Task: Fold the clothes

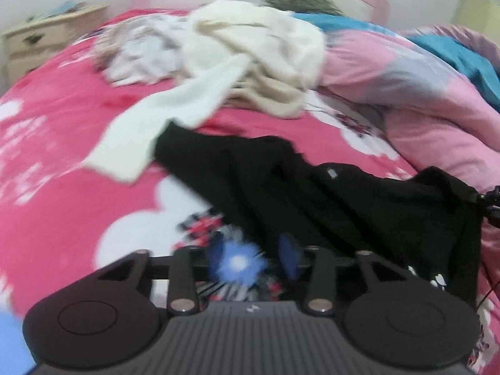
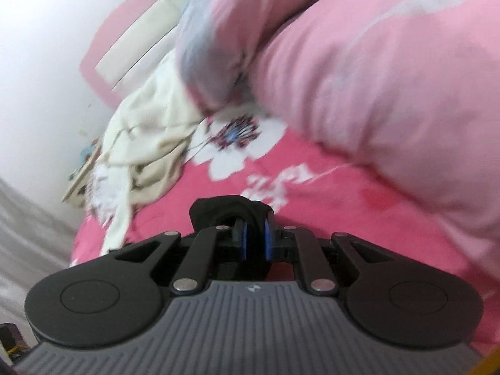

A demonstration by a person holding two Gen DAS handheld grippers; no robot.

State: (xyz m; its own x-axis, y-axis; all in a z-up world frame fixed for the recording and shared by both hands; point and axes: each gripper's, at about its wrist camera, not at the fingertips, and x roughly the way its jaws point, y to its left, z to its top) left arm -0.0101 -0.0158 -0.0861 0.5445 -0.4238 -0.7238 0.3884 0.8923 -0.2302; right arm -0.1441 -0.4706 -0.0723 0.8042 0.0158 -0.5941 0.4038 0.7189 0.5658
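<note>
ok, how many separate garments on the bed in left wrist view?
3 clear. Black garment nearest, stretched rightward. Cream garment heaped mid-bed, one end trailing left. Pale patterned piece left of the cream. A grey item by the headboard may be another; blur hides more.

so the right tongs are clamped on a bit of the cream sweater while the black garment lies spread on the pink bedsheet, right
Not quite. The right tongs are clamped on a bunch of the black garment, not the cream sweater; the right wrist view shows black cloth pinched between the blue pads. The sweater lies in a heap further up the bed. The rest of the black garment does lie on the pink bedsheet.
</note>
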